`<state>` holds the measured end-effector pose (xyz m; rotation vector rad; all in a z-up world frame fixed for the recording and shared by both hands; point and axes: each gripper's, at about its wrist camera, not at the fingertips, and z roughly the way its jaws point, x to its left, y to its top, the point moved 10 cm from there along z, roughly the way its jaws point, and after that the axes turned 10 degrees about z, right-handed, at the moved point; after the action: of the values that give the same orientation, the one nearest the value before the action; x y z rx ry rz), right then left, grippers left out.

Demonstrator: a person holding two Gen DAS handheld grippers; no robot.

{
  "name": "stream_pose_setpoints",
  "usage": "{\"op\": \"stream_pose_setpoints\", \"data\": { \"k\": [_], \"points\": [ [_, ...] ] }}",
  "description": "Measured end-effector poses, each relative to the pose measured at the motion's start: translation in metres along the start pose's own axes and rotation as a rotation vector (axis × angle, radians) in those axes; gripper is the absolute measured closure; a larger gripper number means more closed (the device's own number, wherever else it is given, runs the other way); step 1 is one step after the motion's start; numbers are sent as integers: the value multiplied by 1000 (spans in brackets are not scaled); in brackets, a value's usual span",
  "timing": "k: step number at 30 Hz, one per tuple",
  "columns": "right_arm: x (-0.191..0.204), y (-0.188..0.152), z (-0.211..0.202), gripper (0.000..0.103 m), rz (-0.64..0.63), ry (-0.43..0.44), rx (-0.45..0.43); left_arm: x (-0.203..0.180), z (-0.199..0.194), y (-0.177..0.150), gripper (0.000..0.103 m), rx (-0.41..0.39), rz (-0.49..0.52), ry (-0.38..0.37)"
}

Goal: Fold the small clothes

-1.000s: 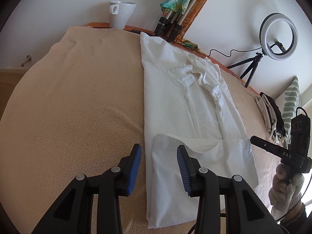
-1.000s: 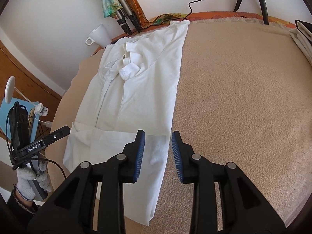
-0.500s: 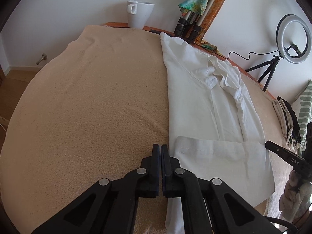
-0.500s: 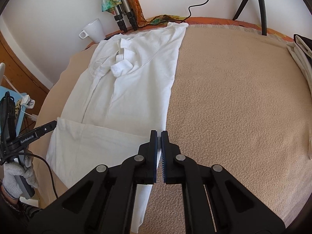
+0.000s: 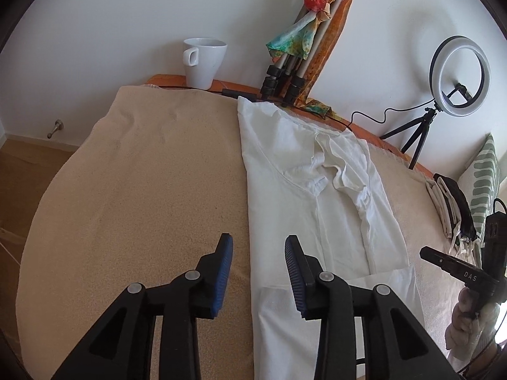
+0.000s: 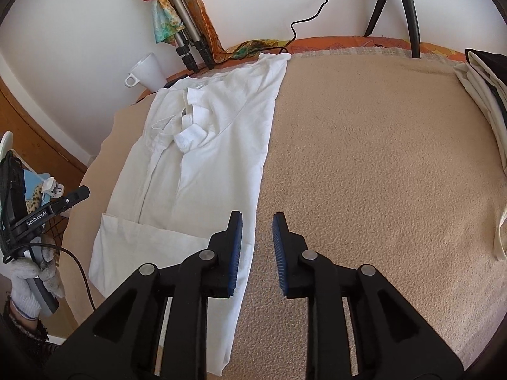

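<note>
Reopened now, both pairs of jaws, after standing fully closed half a second ago; opening at this moment, with nothing pinched between them. Left gripper (image 5: 258, 266) released and lifted a little off the cloth, pointing steeply down. Under its gap only the beige blanket (image 5: 142, 190) and the long left edge of the white shirt (image 5: 304, 196); no pad touching the fabric. Right gripper (image 6: 257, 247) also released, hovering in about the same place as before, its gap over the long right edge of the shirt (image 6: 215, 158) and the blanket (image 6: 364, 158) beside it.

Lying flat ahead of both tools, the shirt, already narrowed into a long strip, sleeves turned inward and bunched near the collar far ahead. Nearest the tools, the bottom hem folded up over the body, forming a crosswise band just in front of and below the fingers; under the left tool's right finger (image 5: 293, 269) in the left wrist view, under the right tool's left finger (image 6: 236, 247) in the right wrist view.

Far ahead of the left tool, by the wall: white mug (image 5: 204, 61), folded tripod legs with a colourful scarf (image 5: 294, 41) tied on. Far to the right of it, ring light (image 5: 459, 76) on a small stand, and a pile of other clothes (image 5: 450, 202). Seen at the right edge of the left view, gloved hand (image 5: 469, 326) holding the other handle.
</note>
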<state>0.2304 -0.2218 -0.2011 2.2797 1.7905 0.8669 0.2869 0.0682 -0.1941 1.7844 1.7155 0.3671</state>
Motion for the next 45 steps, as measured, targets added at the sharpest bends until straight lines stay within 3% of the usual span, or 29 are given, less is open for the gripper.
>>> {"op": "stream_pose_setpoints", "data": {
  "k": [3, 8, 16, 23, 32, 40, 43, 45],
  "points": [
    [-1, 8, 6, 82, -1, 9, 9, 4, 11, 12, 65, 2, -10, -25],
    [-3, 33, 20, 81, -5, 26, 14, 20, 31, 40, 64, 5, 0, -7],
    [-1, 96, 57, 81, -40, 3, 7, 45, 67, 91, 58, -20, -32, -13],
    [-10, 148, 97, 81, -10, -27, 1, 63, 109, 115, 54, 5, -112, -47],
    [-2, 188, 145, 81, -78, -55, -12, 57, 151, 136, 54, 23, -42, -25],
    [5, 212, 161, 80, -163, -98, -31, 51, 174, 154, 50, 11, -29, -19],
    [4, 216, 163, 78, -132, -57, -36, 44, 181, 159, 54, 13, -1, -20],
    [5, 215, 164, 78, -140, -49, -41, 38, 185, 160, 79, 16, 39, -9]
  ]
}}
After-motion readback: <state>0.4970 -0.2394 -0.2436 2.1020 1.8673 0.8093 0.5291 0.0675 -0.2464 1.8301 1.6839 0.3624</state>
